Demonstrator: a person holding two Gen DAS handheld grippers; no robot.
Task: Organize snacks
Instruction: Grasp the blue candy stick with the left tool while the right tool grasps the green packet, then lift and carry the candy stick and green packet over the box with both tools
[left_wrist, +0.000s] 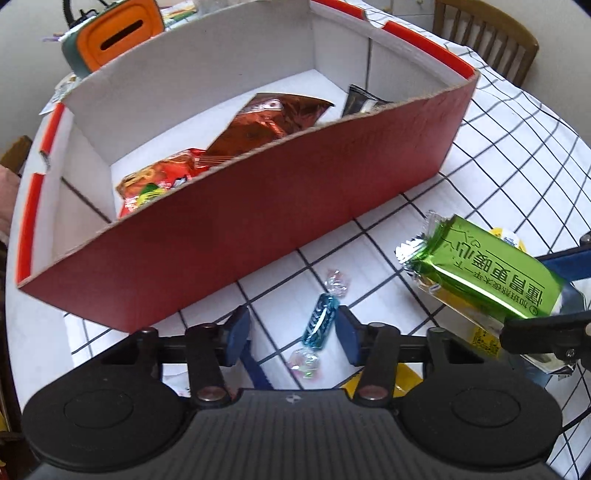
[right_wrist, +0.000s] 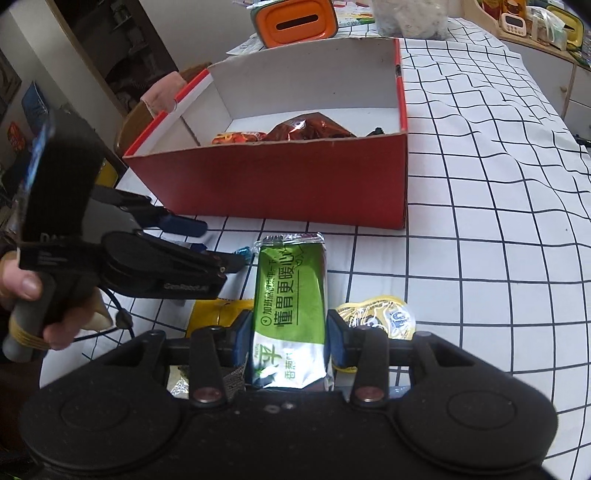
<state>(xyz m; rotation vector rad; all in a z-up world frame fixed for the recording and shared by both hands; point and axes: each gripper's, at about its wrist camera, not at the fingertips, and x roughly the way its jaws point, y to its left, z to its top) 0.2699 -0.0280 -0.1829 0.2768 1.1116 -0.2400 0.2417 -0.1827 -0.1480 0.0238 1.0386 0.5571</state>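
Right tongs (right_wrist: 290, 338) squeezing a green snack pack (right_wrist: 290, 295) from both sides, blue pads pressing on its long edges. Holding it up off the table. Pointing its long way straight ahead, from the tongs toward the red box (right_wrist: 288, 184), silver crimped end out front, white end back by the tongs. Printed side facing up.

Left tongs (left_wrist: 291, 334) standing open, holding nothing, blue fingers (left_wrist: 236, 334) apart. Hovering low over a blue candy (left_wrist: 320, 323) lying on the checked tablecloth (left_wrist: 480, 166). Touching the candy or not: cannot tell. Candy lying between the fingers, closer to the right one, long way running away from the tongs and leaning a bit right, one twisted clear end near the tongs, the other toward the box.

Sitting under and beside the green pack: a round yellow jelly cup (right_wrist: 380, 314) on the right, a yellow packet (right_wrist: 218, 310) on the left.

Standing just past both tongs: the red box, open on top, white inside. Lying in it: a shiny brown bag (left_wrist: 266, 125), a red and orange bag (left_wrist: 159, 181), and a dark packet (left_wrist: 360, 99) in the far corner.

Sitting behind the box: an orange and green container (right_wrist: 295, 22) with a slot on top.
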